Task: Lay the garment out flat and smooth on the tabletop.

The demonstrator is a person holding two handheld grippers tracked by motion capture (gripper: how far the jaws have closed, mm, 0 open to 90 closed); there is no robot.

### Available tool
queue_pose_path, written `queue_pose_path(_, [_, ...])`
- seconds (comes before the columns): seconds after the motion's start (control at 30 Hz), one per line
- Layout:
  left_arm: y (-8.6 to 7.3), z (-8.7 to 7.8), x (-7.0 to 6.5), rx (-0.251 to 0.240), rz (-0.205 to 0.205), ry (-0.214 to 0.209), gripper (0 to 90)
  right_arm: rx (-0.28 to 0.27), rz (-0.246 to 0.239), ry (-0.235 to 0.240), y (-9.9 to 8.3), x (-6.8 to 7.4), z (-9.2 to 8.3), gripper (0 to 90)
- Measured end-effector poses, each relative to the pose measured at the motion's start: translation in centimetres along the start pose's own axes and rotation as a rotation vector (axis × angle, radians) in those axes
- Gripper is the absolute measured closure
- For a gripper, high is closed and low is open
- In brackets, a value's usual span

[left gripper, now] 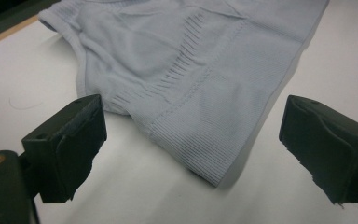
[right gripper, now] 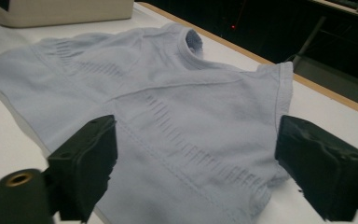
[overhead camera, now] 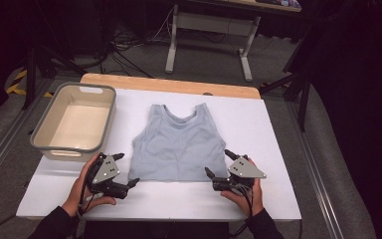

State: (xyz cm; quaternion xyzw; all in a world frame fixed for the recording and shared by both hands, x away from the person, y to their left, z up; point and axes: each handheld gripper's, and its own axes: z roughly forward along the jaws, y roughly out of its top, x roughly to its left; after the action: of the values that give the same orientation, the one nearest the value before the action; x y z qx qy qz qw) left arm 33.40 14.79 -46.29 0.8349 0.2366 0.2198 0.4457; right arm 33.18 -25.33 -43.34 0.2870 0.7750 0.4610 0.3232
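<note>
A light blue-grey sleeveless top point(overhead camera: 176, 144) lies flat on the white table point(overhead camera: 273, 134), neckline away from me, hem toward me. My left gripper point(overhead camera: 127, 169) is at the hem's left corner, jaws wide open; in the left gripper view that corner of the top point(left gripper: 191, 70) lies between the two pads of my left gripper point(left gripper: 191, 128) without touching them. My right gripper point(overhead camera: 218, 162) is at the hem's right corner, also open. In the right gripper view the top point(right gripper: 168, 93) spreads between the jaws of my right gripper point(right gripper: 196, 144), with neither pad pressing on it.
An empty beige bin point(overhead camera: 40, 127) with a grey rim stands at the table's back left, and its wall point(right gripper: 60, 11) shows in the right gripper view. A wooden strip point(overhead camera: 169, 83) runs along the far edge. Desk legs and cables lie on the floor beyond.
</note>
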Motion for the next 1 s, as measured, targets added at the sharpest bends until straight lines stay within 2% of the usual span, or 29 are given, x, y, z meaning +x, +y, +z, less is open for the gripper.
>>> queue_pose_path(0.03, [0.0, 0.2, 0.0, 0.015, -0.007, 0.013, 9.7, -0.002, 0.012, 0.015, 0.2, 0.0, 0.1, 14.7])
queue_pose_path(0.07, [0.0, 0.3, 0.1, 0.020, -0.020, 0.007, 10.5, 0.006, 0.009, 0.030, 0.7, 0.0, 0.4, 18.5])
queue_pose_path(0.17, [0.0, 0.9, 0.5, 0.043, -0.069, -0.001, 11.6, 0.001, 0.010, 0.042, 1.2, 0.1, 0.8, 21.0])
queue_pose_path(0.3, [0.1, 1.5, 0.9, 0.071, -0.108, -0.025, 13.1, -0.002, 0.011, 0.058, 2.3, 0.4, 1.9, 23.3])
queue_pose_path(0.33, [0.1, 1.7, 0.9, 0.075, -0.119, -0.028, 15.3, 0.005, 0.000, 0.068, 3.1, 0.8, 2.7, 24.0])
queue_pose_path(0.4, [0.2, 2.0, 1.0, 0.092, -0.137, -0.026, 15.5, 0.002, -0.006, 0.083, 3.5, 1.1, 3.1, 24.2])
queue_pose_path(0.43, [0.4, 2.3, 1.2, 0.107, -0.151, -0.022, 16.5, 0.014, -0.012, 0.100, 4.4, 1.5, 4.1, 26.9])
queue_pose_path(0.5, [0.4, 2.5, 1.2, 0.113, -0.161, -0.018, 21.5, 0.012, -0.012, 0.110, 4.8, 1.7, 4.5, 27.0])
queue_pose_path(0.53, [0.5, 2.6, 1.2, 0.116, -0.166, -0.019, 22.1, 0.020, -0.006, 0.144, 5.9, 2.1, 5.8, 27.6])
queue_pose_path(0.63, [0.6, 2.8, 1.3, 0.133, -0.188, -0.032, 22.6, 0.009, 0.009, 0.177, 7.0, 2.5, 7.5, 27.0])
queue_pose_path(0.67, [0.6, 2.9, 1.4, 0.136, -0.191, -0.036, 22.5, 0.016, 0.017, 0.203, 7.5, 2.6, 8.2, 26.3])
queue_pose_path(0.73, [0.6, 3.0, 1.4, 0.141, -0.191, -0.032, 22.9, 0.028, 0.005, 0.214, 8.3, 3.0, 9.6, 26.1])
queue_pose_path(0.77, [0.7, 3.2, 1.5, 0.163, -0.198, -0.035, 24.0, 0.030, 0.003, 0.232, 8.7, 3.1, 10.3, 25.9])
queue_pose_path(0.87, [0.8, 3.6, 1.5, 0.202, -0.187, -0.060, 24.1, 0.057, 0.018, 0.238, 9.8, 3.1, 12.5, 26.9])
queue_pose_path(0.9, [0.8, 3.6, 1.5, 0.202, -0.187, -0.060, 23.9, 0.057, 0.018, 0.238, 9.8, 3.1, 12.5, 26.9])
queue_pose_path(0.97, [0.8, 3.7, 1.6, 0.210, -0.198, -0.067, 23.6, 0.100, 0.006, 0.226, 10.5, 3.0, 14.2, 32.7])
queue_pose_path(1.0, [0.8, 3.7, 1.7, 0.209, -0.201, -0.077, 27.1, 0.119, -0.002, 0.208, 11.0, 2.8, 15.6, 37.7])
